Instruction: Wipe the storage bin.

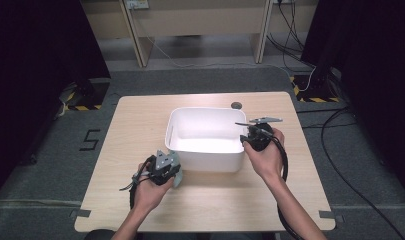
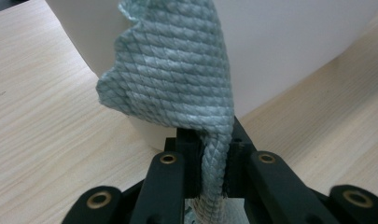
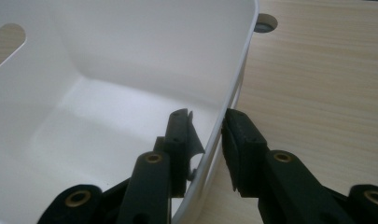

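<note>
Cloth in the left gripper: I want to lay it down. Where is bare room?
The white bin is empty inside. Bare table lies left of it, and a strip along the near edge. It is crowded at the bin's right wall, where the right gripper straddles the rim; the left gripper holds the cloth.

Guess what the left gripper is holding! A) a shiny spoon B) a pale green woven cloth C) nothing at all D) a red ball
B: in the left gripper view the left gripper has its jaws pinched on a pale green woven cloth, right beside the white tub.
</note>
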Tool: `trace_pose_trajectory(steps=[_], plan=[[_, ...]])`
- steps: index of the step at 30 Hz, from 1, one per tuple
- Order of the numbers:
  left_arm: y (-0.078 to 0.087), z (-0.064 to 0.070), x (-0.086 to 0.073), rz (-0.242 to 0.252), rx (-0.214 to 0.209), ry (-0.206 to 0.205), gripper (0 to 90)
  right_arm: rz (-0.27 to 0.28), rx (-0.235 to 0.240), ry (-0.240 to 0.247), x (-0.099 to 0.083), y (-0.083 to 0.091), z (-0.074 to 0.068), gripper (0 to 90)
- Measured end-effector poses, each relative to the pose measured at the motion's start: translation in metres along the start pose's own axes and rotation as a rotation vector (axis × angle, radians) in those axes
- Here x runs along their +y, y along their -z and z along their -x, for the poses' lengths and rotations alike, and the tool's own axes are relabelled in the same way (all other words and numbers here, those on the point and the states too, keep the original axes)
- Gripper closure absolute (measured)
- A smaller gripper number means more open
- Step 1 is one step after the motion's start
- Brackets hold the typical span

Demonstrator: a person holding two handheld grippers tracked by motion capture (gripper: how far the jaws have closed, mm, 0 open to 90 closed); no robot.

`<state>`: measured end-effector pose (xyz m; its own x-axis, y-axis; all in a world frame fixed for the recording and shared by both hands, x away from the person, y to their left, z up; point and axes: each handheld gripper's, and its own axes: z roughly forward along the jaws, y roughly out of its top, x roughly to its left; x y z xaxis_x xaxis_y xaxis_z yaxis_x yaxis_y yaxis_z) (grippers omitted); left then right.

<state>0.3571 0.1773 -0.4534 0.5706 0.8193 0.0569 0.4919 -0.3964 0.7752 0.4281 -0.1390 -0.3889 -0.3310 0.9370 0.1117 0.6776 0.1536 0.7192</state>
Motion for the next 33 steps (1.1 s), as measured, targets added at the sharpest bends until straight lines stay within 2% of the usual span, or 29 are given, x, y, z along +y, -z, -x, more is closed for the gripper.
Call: trace_pose_trajectory(steps=[17,27,30,33], plan=[[0.002,0.0,0.001,0.021,0.001,0.014,80.7,-0.01,-0.005,0.004,-0.002,-0.003,-0.001,72.0],[-0.003,-0.002,0.001,0.001,-0.016,0.022,80.8,-0.002,-0.003,0.028,-0.002,-0.003,-0.002,71.6],[-0.01,-0.001,0.0,-0.023,-0.021,0.006,80.7,-0.001,-0.001,0.024,-0.002,-0.003,-0.003,71.5],[-0.012,0.0,-0.001,-0.015,-0.02,0.027,80.8,0.002,0.0,0.026,-0.003,-0.003,-0.002,71.3]])
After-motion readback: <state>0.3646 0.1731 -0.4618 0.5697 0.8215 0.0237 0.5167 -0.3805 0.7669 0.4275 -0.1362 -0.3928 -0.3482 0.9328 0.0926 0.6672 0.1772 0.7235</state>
